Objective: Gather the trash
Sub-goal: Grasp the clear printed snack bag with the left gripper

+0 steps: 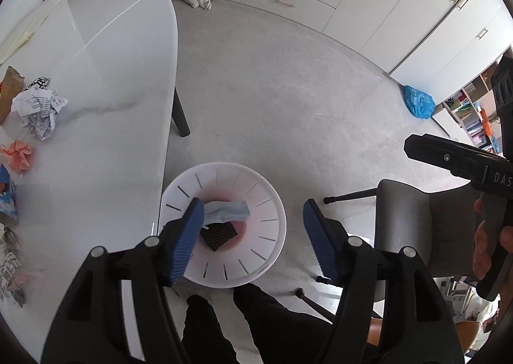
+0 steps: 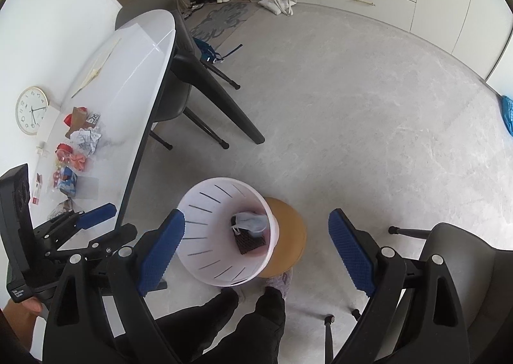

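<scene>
We see two items, one face mask [image 1: 228, 210] and one dark pad [image 1: 221, 235], in the one bin [image 1: 269, 245] at lower centre, with left gripper [image 1: 253, 235] and right gripper [image 2: 256, 248] both released, empty.

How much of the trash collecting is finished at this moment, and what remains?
Done: a face mask and a dark wrapper lie in the white bin. In hand: nothing; the left gripper hangs open over the bin, and the right gripper is open and empty too. Left: crumpled paper, a pink wad and other scraps on the table.
</scene>
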Motion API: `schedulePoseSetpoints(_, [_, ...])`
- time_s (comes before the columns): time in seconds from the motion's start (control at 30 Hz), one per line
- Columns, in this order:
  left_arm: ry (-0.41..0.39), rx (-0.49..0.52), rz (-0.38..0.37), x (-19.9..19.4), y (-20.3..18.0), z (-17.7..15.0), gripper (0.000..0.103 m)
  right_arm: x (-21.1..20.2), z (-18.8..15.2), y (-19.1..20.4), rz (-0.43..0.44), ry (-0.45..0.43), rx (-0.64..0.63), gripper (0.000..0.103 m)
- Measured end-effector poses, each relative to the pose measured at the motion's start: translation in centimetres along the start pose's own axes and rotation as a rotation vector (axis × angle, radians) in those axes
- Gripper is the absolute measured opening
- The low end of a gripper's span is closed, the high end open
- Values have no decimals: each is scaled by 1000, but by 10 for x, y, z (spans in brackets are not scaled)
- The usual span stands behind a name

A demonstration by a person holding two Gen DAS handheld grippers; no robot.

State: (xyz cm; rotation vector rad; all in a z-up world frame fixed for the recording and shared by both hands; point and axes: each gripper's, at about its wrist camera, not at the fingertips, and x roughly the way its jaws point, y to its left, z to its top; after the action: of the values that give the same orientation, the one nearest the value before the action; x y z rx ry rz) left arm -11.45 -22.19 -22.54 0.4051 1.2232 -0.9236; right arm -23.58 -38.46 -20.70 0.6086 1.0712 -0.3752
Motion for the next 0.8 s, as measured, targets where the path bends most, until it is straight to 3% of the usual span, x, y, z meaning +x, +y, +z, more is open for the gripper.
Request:
schedulePoseSetpoints(0.1, [-46, -17, 20, -22, 5, 1, 69, -8, 3, 7, -1, -15, -19, 91])
schedulePoseSetpoints(0.27, [-165, -56, 132, -89, 27, 1, 94, -31, 13, 35, 18, -72, -88, 91])
schedulePoseSetpoints(0.37, [-221, -101, 215, -128, 52, -6, 95, -44, 20, 59, 44, -111, -140, 99])
schedulePoseSetpoints(0.53, [-260, -186, 318, -172, 108, -26, 95, -54, 28, 112, 87, -147, -279, 101])
schedulePoseSetpoints(0.67, [-236, -202, 361, -183, 156, -47, 95, -48, 29, 153, 140, -129, -358, 101])
schedulePoseSetpoints(0.8, [-144, -100, 350, -165, 194, -56, 95, -39, 24, 191, 162, -99, -421, 101])
